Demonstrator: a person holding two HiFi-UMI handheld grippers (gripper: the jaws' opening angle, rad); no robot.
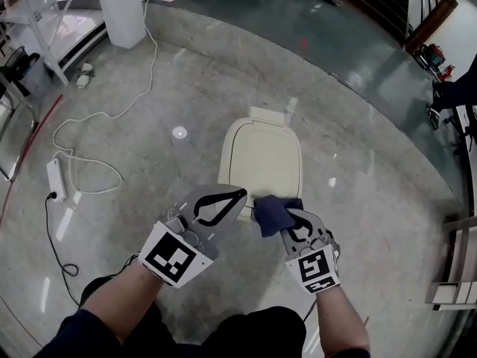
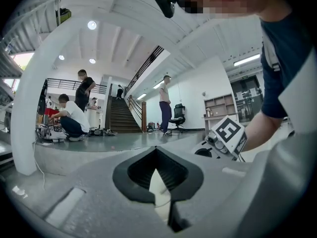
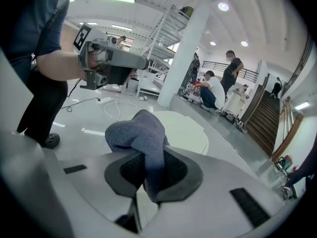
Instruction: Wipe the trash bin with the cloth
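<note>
Holds the grey plastic two-jaw left gripper (image 1: 235, 198) low in front of the body, pointed forward and to the right, with jaws closed tip to tip and clamping nothing. Grips the matching grey right gripper (image 1: 282, 216) just beside it, pointed forward and slightly left, with jaws pinched on a bunched dark-blue cloth (image 1: 273, 212) that sticks out past the tips. Has the two sets of tips near each other but apart. Shows the black-and-white left marker cube (image 1: 173, 256) and right marker cube (image 1: 314, 268) face up at the rear ends. Reaches out with bare left forearm (image 1: 119, 297) and bare right forearm (image 1: 339, 321), elbows close to the torso.
</note>
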